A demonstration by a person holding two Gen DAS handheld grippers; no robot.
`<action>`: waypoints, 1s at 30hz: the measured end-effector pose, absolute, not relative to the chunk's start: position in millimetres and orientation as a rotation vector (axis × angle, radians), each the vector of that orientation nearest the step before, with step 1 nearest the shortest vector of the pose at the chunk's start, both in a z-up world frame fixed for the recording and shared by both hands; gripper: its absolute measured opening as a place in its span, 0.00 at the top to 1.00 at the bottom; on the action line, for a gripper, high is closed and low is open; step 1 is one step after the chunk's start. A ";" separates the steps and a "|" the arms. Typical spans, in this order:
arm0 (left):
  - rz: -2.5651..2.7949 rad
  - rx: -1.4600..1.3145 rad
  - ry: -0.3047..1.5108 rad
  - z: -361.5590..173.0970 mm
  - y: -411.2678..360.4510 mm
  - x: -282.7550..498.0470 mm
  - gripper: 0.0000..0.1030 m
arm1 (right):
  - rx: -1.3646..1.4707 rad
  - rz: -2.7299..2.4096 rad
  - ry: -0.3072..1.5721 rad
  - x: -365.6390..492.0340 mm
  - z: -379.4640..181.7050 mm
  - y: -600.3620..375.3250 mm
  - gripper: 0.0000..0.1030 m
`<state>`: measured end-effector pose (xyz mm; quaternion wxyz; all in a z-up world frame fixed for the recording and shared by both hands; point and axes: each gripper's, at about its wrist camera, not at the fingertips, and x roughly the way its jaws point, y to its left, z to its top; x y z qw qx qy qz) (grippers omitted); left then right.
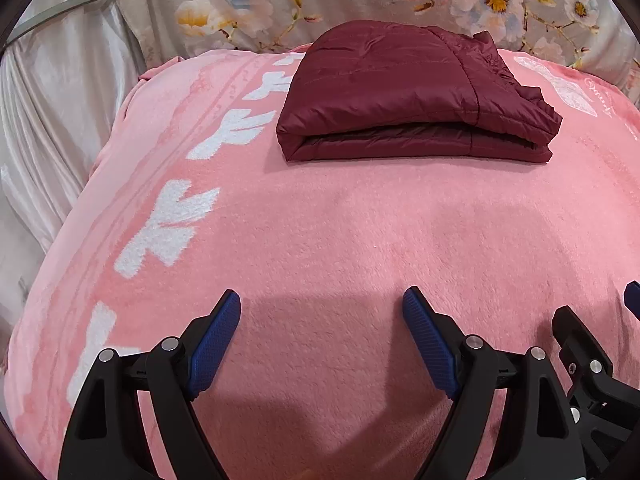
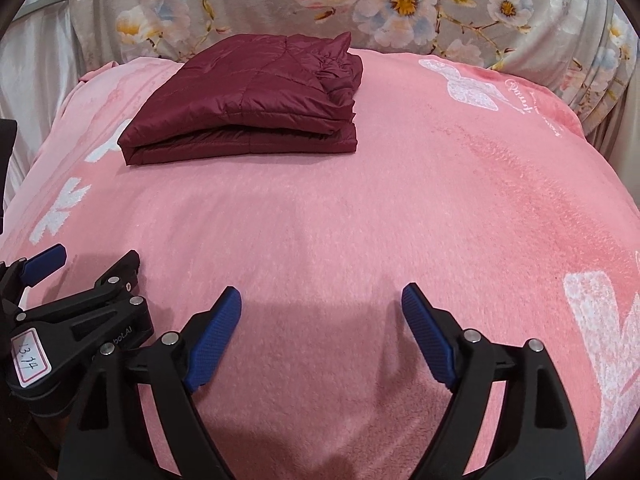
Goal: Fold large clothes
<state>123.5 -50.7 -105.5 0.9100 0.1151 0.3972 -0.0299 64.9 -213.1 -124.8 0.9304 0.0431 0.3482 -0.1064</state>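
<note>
Left claw (image 1: 322,304) gapes wide, holding nothing, over the pink blanket (image 1: 340,232). Right claw (image 2: 322,302) spread wide, empty too. Folded maroon jacket (image 2: 244,108) lies well beyond. A tag (image 2: 29,360) reads "13.14".

Right gripper (image 1: 632,296) cut off at right edge of left view, only a blue tip and black linkage showing. Left gripper (image 2: 44,260) clipped at left edge of right view. Jacket (image 1: 416,96) inner layers hidden in fold. Blanket (image 2: 536,120) script upper right too small to read.
</note>
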 end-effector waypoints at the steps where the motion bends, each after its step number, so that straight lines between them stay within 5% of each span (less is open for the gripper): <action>1: -0.060 0.241 0.816 -105.6 -51.0 123.2 0.21 | 0.089 -0.221 0.715 65.3 -125.0 -212.4 0.22; 17: -0.053 0.250 0.813 -107.1 -53.4 121.4 0.22 | 0.100 -0.234 0.734 67.5 -128.5 -214.0 0.22; 20: -0.025 0.253 0.820 -107.7 -53.1 122.4 0.12 | 0.105 -0.236 0.740 68.4 -129.2 -215.8 0.22; 30: -0.031 0.197 0.849 -108.8 -45.3 126.2 0.12 | 0.097 -0.233 0.745 69.3 -129.8 -213.8 0.22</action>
